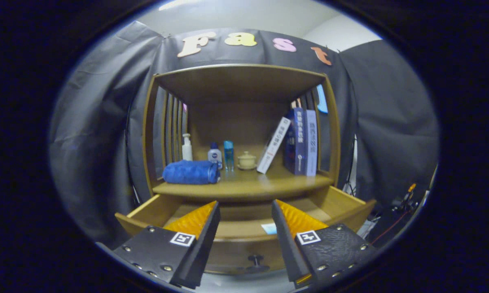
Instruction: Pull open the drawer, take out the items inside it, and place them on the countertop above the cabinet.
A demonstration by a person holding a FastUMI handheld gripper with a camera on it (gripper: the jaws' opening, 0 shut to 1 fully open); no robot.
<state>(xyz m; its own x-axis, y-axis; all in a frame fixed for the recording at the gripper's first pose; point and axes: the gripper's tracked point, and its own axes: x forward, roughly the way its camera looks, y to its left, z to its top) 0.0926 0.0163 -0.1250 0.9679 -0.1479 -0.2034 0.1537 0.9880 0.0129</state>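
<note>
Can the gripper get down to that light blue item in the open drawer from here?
Probably yes. The drawer is pulled out, the gripper is open with nothing between its fingers, and the light blue item lies just ahead of the right finger, only partly hidden by it.

Dim, cool light falls from a ceiling strip (179, 4) above; the cabinet (240, 134) recess sits shadowed under its top board. Fisheye bending bows straight edges outward, and the worktop (244, 185) carries a soft sheen, with mild softness throughout

three bottles (214, 156), three books (299, 141)
</note>
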